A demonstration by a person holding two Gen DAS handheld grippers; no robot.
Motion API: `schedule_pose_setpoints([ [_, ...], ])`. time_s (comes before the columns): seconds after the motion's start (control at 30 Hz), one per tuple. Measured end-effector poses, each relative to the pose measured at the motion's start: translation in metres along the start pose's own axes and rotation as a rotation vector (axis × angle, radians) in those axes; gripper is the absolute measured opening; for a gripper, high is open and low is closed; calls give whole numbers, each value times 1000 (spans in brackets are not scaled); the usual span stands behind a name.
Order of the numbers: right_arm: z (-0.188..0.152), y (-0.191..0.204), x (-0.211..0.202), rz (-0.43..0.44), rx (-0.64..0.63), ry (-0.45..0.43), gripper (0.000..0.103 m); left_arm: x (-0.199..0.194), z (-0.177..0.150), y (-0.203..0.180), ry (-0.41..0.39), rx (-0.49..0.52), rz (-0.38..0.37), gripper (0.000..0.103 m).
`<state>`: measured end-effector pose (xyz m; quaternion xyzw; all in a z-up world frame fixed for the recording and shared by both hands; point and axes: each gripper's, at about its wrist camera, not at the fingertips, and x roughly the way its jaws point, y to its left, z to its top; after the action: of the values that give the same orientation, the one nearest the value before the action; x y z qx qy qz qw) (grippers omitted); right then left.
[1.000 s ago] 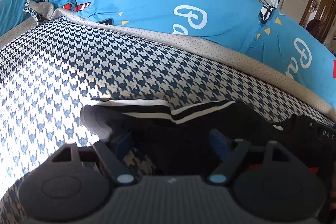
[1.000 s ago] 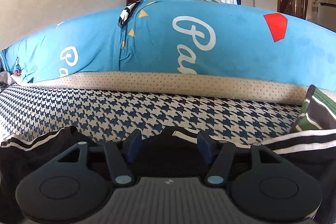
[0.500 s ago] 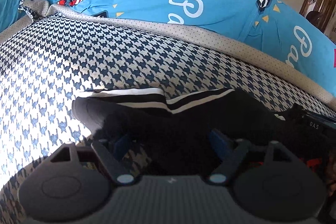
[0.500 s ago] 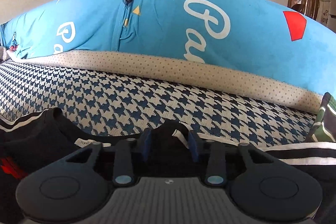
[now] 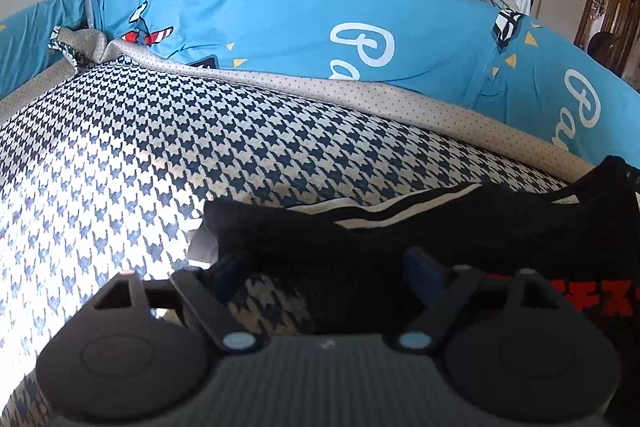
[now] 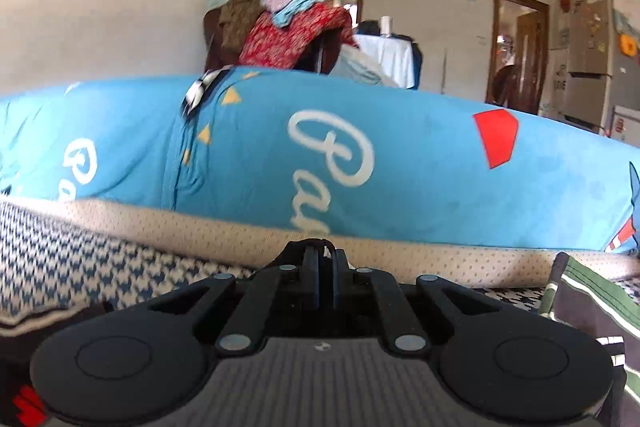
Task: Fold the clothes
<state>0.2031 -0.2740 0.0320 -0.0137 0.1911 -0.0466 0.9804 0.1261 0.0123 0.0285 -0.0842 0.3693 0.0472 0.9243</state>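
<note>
Since the earlier frames your right gripper [image 6: 325,259] has closed from wide open onto the collar of the black T-shirt with white-striped trim and red print [image 5: 460,239] and raised it off the bed. Your left gripper [image 5: 326,271] hangs open over the shirt's left shoulder, pinching nothing. The shirt lies along the near edge of the navy-and-white houndstooth bedspread [image 5: 200,147], rumpled, no neat fold showing, so folding looks unfinished. A green striped garment [image 6: 588,299] waits at the right edge.
</note>
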Motion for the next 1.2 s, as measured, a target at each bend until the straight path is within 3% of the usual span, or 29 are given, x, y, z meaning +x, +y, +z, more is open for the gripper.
schedule_pose_setpoints([
  [0.2, -16, -9, 26, -48, 4, 152, 9, 4, 0, 2, 24, -10, 22, 85],
  [0.33, -5, -6, 12, -42, 12, 107, 18, 4, 2, 9, 20, -35, 35, 86],
  [0.47, 3, 11, 0, 91, -36, 73, 19, 3, 3, 17, 25, -58, 48, 91],
  [0.63, 3, 39, -8, 116, -101, 49, 32, 5, 0, 18, 60, -48, 32, 91],
  [0.77, 1, 50, -6, 308, -77, 138, 32, 7, -4, 18, 98, -36, 12, 91],
  [0.83, -6, 62, -3, 354, -106, 177, 33, 6, -5, 19, 110, -35, 6, 91],
  [1.2, -28, 114, 7, 406, -283, 200, 50, 10, -6, 47, 150, -107, 28, 92],
])
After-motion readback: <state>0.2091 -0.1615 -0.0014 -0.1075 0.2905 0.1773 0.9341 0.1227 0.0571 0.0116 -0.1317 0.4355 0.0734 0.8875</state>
